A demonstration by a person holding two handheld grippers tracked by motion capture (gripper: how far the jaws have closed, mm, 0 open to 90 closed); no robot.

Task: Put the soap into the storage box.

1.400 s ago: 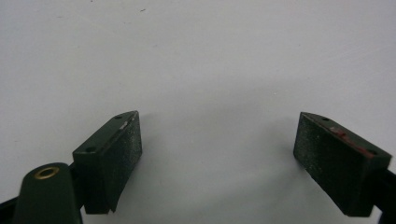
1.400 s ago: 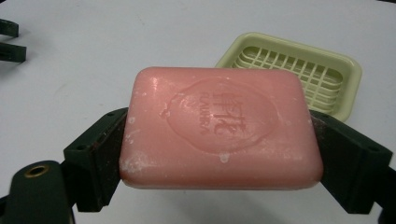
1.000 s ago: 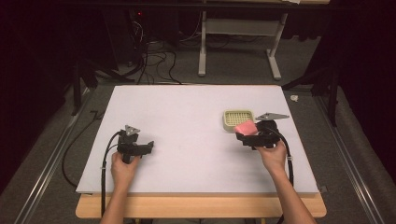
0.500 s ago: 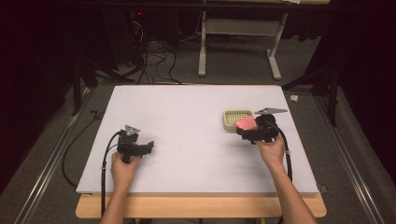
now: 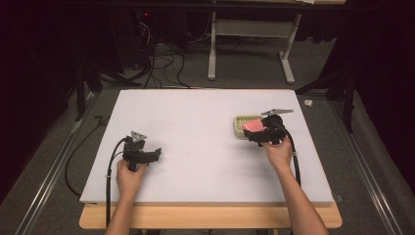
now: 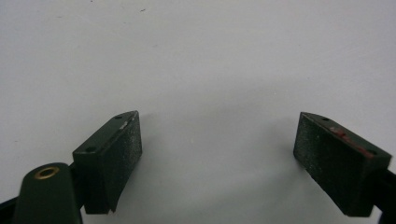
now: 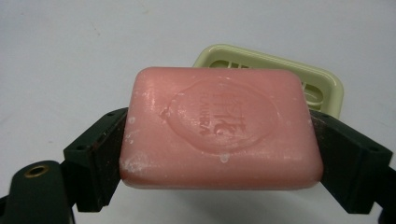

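- The bench (image 5: 195, 117) is a flat rectangular top under a white sheet, with a light wooden edge along the person's side.
- A pale green, slotted plastic soap dish (image 5: 242, 123) lies directly on the white sheet, in the right half, well away from the edges.
- The white sheet around the dish is bare and smooth.

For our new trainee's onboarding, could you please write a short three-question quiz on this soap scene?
1. True or false: the right gripper is shut on the pink soap bar.
2. What lies just beyond the soap? A) a pale green soap dish B) a blue cup
3. What is between the left gripper's jaws?

Key: 1 true. 2 A, the soap dish. 3 Nothing; it is open over the white table.
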